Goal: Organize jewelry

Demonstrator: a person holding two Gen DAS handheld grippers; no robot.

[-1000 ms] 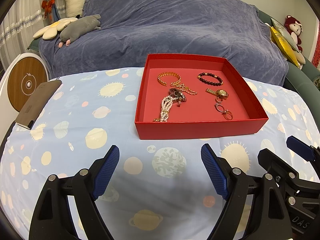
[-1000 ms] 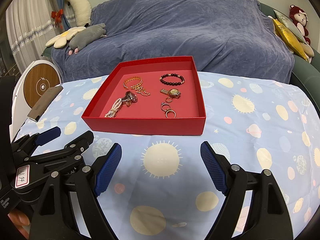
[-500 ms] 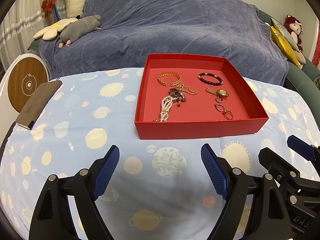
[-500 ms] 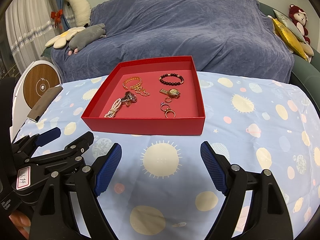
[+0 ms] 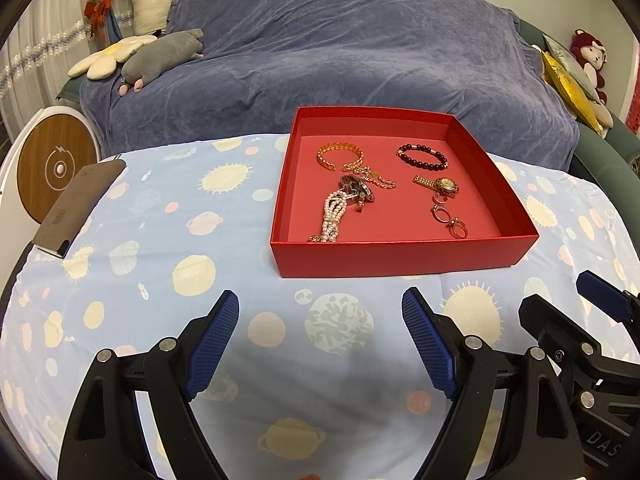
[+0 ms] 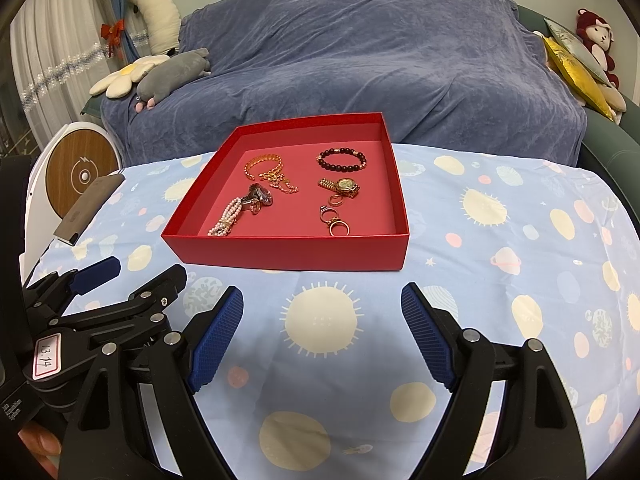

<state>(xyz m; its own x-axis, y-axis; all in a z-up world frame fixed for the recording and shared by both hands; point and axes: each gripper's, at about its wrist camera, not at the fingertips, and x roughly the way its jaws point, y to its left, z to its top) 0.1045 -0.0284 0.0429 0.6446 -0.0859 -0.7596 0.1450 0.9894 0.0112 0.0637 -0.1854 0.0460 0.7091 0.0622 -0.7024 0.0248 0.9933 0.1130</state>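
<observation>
Left wrist view: the red tray (image 5: 400, 258) of jewelry (image 5: 352, 194) lies ahead of the left gripper (image 5: 320, 336), slightly rightward; both it and the right gripper (image 6: 322, 336) stand wide apart, empty.

left hand-held gripper (image 5: 320, 336) agape, right hand-held gripper (image 6: 322, 334) (likewise)

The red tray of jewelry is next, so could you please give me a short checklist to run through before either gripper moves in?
1. Left gripper open, nothing between its jaws: ok.
2. Right gripper open and empty: ok.
3. Red tray flat on the tablecloth, path clear: ok.
4. Bead bracelet lying apart: ok.
5. Pearl bracelet free of the dark piece at its far end: not ok, they touch.
6. Rings separate: cannot tell.
</observation>
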